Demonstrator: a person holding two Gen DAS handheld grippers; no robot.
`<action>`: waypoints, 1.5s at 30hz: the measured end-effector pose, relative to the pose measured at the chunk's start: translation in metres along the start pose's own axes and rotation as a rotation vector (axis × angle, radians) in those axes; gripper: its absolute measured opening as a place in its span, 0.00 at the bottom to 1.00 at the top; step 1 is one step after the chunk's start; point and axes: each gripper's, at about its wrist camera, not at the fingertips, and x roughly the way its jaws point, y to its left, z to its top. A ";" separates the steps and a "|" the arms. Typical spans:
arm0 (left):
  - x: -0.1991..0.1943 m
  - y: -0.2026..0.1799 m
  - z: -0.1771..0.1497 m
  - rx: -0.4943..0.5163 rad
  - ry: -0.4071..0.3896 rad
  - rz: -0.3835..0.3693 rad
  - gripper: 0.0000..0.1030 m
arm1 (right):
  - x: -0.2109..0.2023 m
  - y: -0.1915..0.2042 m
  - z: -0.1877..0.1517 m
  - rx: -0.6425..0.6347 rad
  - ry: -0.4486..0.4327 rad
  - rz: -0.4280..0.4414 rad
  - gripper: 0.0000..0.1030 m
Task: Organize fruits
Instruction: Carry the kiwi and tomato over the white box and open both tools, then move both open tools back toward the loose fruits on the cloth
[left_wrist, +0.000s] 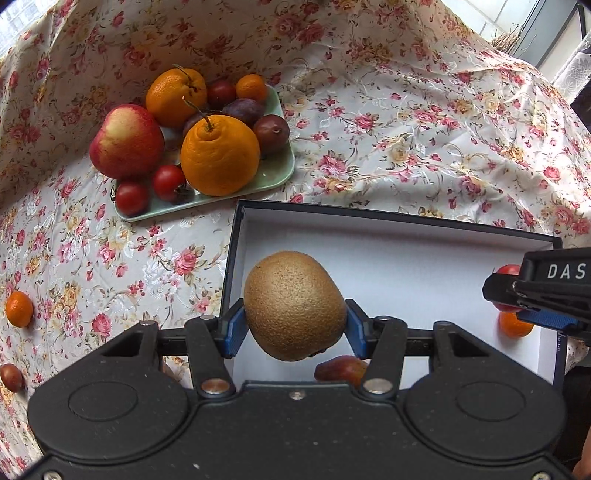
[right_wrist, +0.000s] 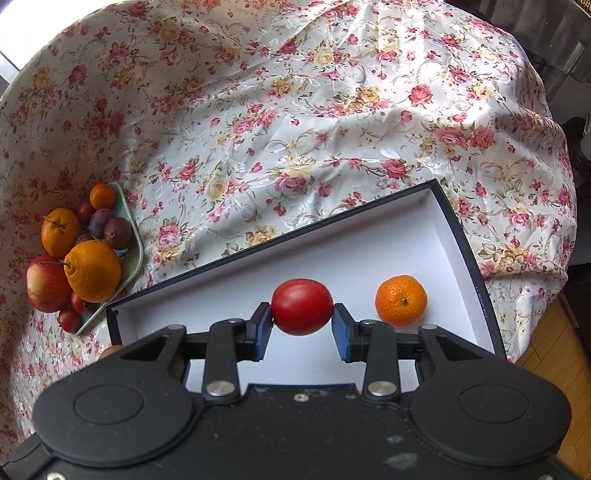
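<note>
A brown kiwi (left_wrist: 294, 305) is seen clamped between the blue pads of the left gripper (left_wrist: 293, 325), held above the near corner of a dark-edged box with a white floor (left_wrist: 406, 251). Below the kiwi, a reddish fruit (left_wrist: 341, 369) is partly hidden by the gripper's body and cannot be identified with certainty. The right gripper (right_wrist: 302, 317) is shown closed on a red tomato (right_wrist: 302, 307), held over the same box. In the left wrist view that gripper is cut off at the right edge, and only slivers of the tomato and of a small mandarin (right_wrist: 401, 300) are visible behind it. The mandarin is seen lying on the box floor, just beside the tomato and near the right wall. On the floral-clothed desk (right_wrist: 332, 110), a pale green tray (left_wrist: 275, 177) is piled with two large oranges, a red apple (left_wrist: 127, 142), plums and small tomatoes; several are masked by the fruit in front. A second mandarin (left_wrist: 19, 308) and a dark red fruit (left_wrist: 12, 377) are left loose on the cloth at the left wrist view's left edge, the latter clipped by the frame.
</note>
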 end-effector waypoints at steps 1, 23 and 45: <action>0.002 -0.003 0.000 0.004 0.004 0.001 0.57 | 0.001 -0.005 0.001 0.009 0.007 -0.003 0.36; 0.006 -0.028 0.000 0.079 -0.020 0.006 0.57 | -0.004 -0.015 0.005 -0.048 0.012 -0.025 0.37; 0.005 -0.025 -0.003 0.068 -0.013 0.023 0.57 | -0.001 -0.020 0.005 0.010 0.056 -0.052 0.37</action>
